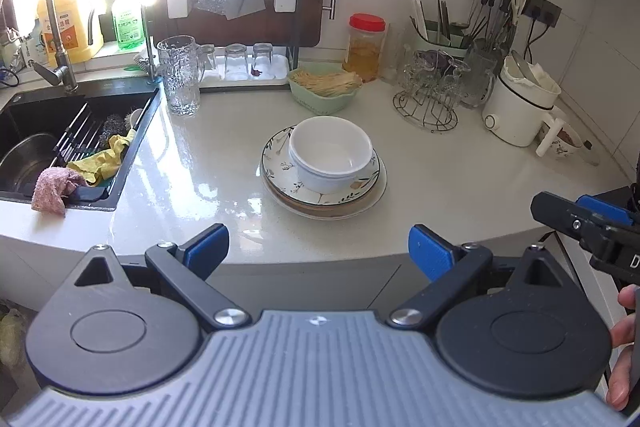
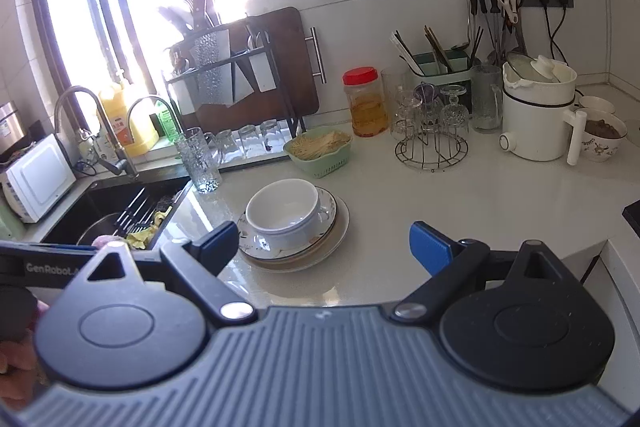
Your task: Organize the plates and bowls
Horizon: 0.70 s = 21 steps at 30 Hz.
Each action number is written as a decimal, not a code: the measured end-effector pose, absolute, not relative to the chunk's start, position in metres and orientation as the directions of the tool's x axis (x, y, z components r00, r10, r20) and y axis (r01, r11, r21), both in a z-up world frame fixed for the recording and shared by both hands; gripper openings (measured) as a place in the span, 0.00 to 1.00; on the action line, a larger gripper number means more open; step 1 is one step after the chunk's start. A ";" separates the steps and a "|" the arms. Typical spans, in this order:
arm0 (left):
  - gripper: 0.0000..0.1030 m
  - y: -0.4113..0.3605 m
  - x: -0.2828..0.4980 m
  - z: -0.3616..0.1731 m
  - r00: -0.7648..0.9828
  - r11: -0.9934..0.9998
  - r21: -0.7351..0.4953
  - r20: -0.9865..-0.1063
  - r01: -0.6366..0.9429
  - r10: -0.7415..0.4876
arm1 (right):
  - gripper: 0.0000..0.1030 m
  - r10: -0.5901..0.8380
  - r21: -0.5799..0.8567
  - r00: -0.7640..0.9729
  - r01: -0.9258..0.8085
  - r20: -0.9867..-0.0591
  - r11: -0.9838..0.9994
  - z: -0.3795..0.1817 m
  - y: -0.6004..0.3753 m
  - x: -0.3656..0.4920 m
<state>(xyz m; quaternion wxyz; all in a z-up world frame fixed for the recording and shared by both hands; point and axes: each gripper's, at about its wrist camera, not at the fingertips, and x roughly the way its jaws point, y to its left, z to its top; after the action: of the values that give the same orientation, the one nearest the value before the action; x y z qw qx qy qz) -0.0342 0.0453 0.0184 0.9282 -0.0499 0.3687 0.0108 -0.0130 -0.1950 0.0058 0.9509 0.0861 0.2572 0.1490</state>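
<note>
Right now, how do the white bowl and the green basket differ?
The white bowl is round and looks empty; the green basket is squarish and full of pale sticks. The bowl sits stacked on plates; the basket stands directly on the counter, nearer the wall. Both are upright.

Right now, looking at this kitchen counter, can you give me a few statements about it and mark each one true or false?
1. White bowls sit stacked on the plates. True.
2. The left gripper holds a bowl. False: it is open and empty.
3. The jar has a red lid. True.
4. The green basket sits in the sink. False: it stands on the counter.
5. The right gripper is open. True.
</note>
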 end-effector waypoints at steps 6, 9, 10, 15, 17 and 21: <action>0.95 0.048 -0.049 0.014 0.719 0.993 -0.087 -0.695 -0.077 -0.005 | 0.91 0.324 0.228 0.818 -0.241 -0.476 0.943 0.001 -0.198 -0.023; 0.95 0.052 -0.047 0.013 0.707 0.993 -0.092 -0.707 -0.079 -0.009 | 0.91 0.328 0.239 0.823 -0.241 -0.463 0.941 0.005 -0.198 -0.024; 0.95 0.052 -0.048 0.014 0.710 0.994 -0.084 -0.704 -0.071 -0.009 | 0.91 0.330 0.238 0.822 -0.243 -0.463 0.940 0.005 -0.197 -0.024; 0.95 0.052 -0.051 0.016 0.714 0.994 -0.081 -0.700 -0.070 -0.007 | 0.91 0.332 0.220 0.815 -0.256 -0.475 0.941 0.005 -0.196 -0.024; 0.95 0.053 -0.053 0.016 0.710 0.994 -0.082 -0.704 -0.075 -0.004 | 0.91 0.336 0.222 0.808 -0.257 -0.484 0.940 0.004 -0.195 -0.023; 0.95 0.054 -0.055 0.017 0.712 0.993 -0.081 -0.703 -0.088 0.006 | 0.91 0.343 0.229 0.799 -0.261 -0.493 0.938 0.001 -0.191 -0.022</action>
<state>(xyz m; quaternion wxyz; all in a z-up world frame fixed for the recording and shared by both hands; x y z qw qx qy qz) -0.0549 0.0539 0.0170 0.9235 -0.0545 0.3789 0.0254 -0.0221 -0.1912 0.0009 0.9456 0.0747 0.2735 0.1597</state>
